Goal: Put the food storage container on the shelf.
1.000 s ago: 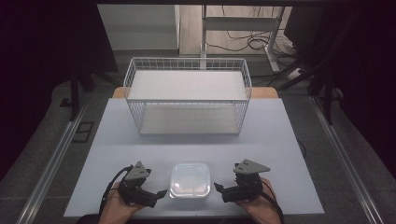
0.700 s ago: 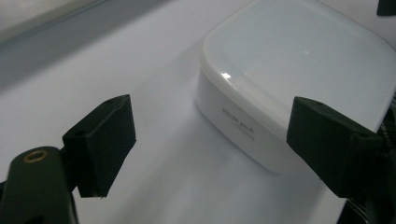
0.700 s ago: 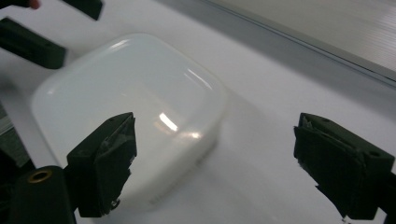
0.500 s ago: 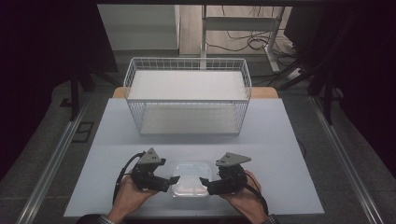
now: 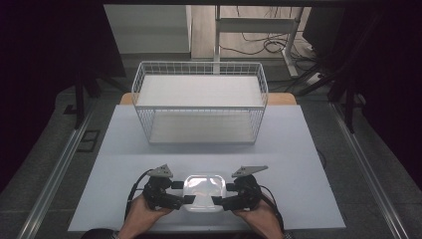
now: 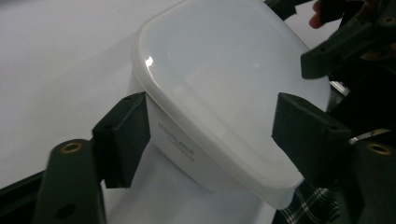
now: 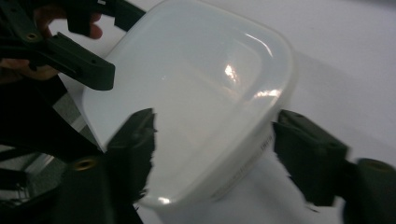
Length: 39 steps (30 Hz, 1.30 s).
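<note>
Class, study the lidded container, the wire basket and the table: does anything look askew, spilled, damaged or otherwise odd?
Nothing stands out. The lidded container sits flat near the table's front edge, its lid seated evenly with no spill. The wire basket stands upright and square behind it, undamaged.

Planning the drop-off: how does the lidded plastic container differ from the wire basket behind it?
The lidded container is small, low, translucent white and closed on top; the wire basket is much larger, taller, an open white mesh with no lid. The container sits at the table's near edge between the left hand-held gripper and the right hand-held gripper; the basket stands farther back, untouched. Both are whitish, roughly rectangular and upright on the table.
</note>
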Tool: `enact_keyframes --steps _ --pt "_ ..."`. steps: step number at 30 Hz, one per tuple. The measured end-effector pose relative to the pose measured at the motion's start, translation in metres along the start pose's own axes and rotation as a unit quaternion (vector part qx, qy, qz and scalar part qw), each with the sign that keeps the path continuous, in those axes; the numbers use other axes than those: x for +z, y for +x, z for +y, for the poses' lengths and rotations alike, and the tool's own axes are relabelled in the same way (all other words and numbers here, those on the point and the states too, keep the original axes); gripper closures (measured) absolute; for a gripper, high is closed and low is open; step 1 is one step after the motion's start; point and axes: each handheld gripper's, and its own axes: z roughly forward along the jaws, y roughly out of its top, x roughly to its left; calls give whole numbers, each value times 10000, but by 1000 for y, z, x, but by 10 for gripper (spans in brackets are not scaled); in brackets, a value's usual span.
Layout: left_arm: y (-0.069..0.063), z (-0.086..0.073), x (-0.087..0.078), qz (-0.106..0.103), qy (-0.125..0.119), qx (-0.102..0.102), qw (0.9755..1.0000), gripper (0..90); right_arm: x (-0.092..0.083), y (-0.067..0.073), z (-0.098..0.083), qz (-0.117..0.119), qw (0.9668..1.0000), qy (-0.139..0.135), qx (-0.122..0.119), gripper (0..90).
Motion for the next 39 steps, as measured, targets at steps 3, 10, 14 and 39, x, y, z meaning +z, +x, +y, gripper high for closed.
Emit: enact_keyframes --steps 3,10,14,39 --pt "-6 -3 -7 73 -60 -37 9999 464 -13 -4 -6 90 9990 -146 417 531" --pt "-15 -6 -19 251 -272 -365 9986 653 -25 -1 -10 95 9965 -334 764 680" --pt "-13 -6 -21 235 -514 -434 9975 727 -29 -1 -10 15 9948 -555 850 755" --pt "-2 43 -41 662 -1086 -228 9916 792 -46 -5 42 -358 9910 -1283 121 793"
